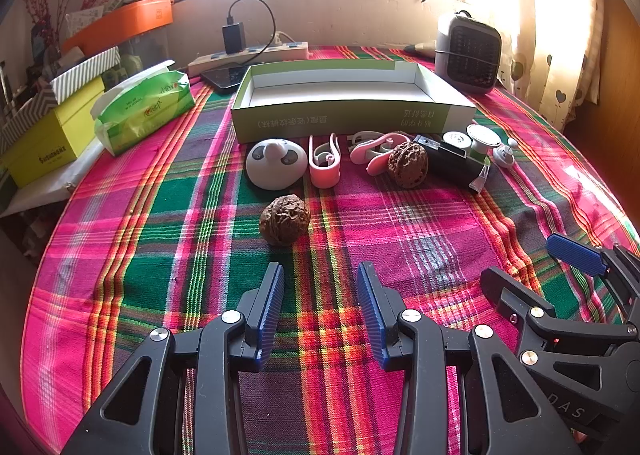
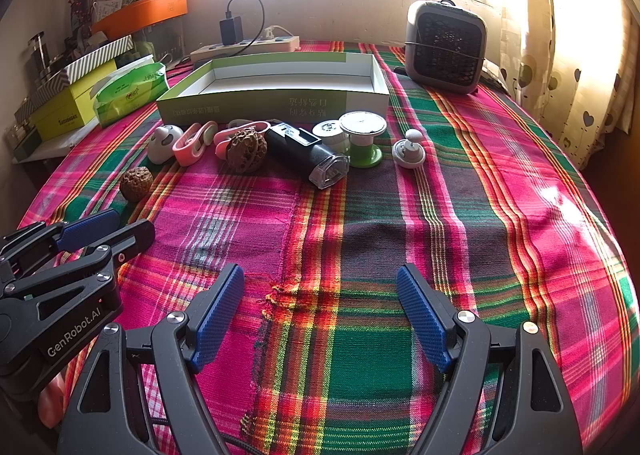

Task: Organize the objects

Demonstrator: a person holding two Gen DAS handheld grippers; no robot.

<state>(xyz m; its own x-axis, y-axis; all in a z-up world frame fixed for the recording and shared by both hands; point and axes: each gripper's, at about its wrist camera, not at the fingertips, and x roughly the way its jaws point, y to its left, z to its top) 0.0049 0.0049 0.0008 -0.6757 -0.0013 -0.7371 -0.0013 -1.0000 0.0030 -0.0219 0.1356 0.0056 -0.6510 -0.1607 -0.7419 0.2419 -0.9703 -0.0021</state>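
Left wrist view: wrinkled brown walnut (image 1: 284,220) on plaid.

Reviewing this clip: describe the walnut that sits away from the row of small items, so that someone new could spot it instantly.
Start at the long, shallow green-and-white box on the plaid tablecloth; a row of small items lies along its near side. The lone walnut sits nearer the left gripper than that row, just in front of the white panda-faced gadget. Unlike the second walnut, it touches nothing.

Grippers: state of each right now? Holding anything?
Left gripper: open, holding nothing, above the cloth short of the near walnut.
Right gripper: open, holding nothing, over bare tablecloth.
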